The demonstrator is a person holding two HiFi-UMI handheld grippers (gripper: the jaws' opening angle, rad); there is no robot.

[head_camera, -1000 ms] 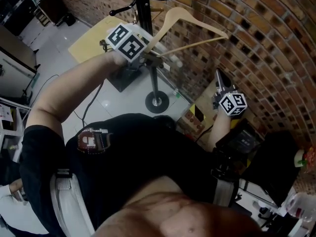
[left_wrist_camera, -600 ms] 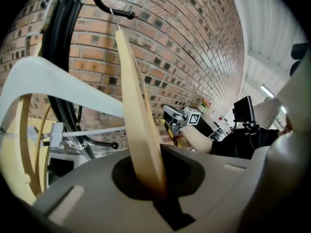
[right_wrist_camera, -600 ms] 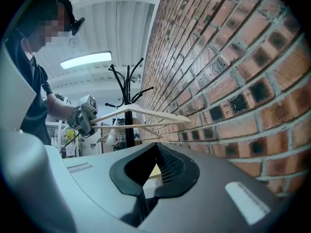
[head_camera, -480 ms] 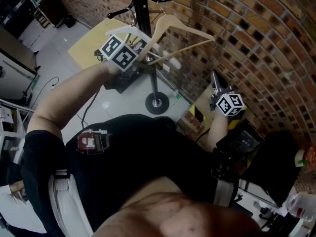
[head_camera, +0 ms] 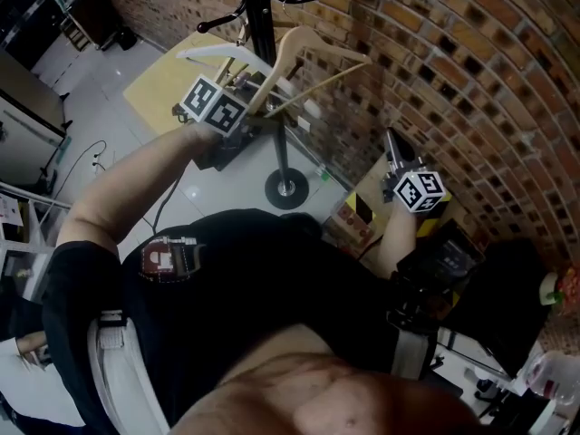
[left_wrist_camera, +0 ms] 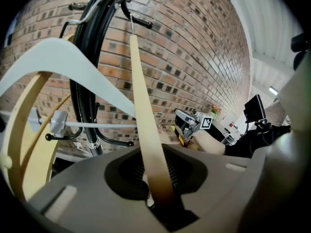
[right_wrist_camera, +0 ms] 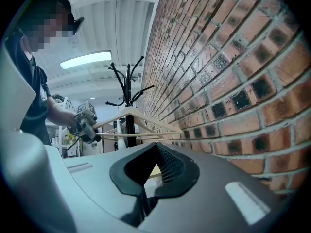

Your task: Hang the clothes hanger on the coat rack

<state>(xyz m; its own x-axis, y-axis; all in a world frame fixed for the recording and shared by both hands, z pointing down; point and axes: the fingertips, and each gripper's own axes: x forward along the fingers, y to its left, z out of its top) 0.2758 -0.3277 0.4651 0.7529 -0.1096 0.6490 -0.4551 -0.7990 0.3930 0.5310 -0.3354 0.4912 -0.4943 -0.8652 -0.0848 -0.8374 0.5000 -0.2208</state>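
Pale natural-wood clothes hanger (left_wrist_camera: pixel 146 106); glossy black metal coat rack (head_camera: pixel 263 7); red-brown brick wall (head_camera: pixel 471 80) mottled with darker bricks and pale mortar lines; white plastic hanger (left_wrist_camera: pixel 63 62); yellow floor mat (head_camera: pixel 163 80)

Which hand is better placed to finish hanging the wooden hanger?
Left: the left gripper is at the coat rack, jaws just opening around the hanger; the right gripper is empty, farther off.

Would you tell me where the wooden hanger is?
The wooden hanger is top centre in the head view, by the black coat rack; one end between the left tongs, which have just been opening.
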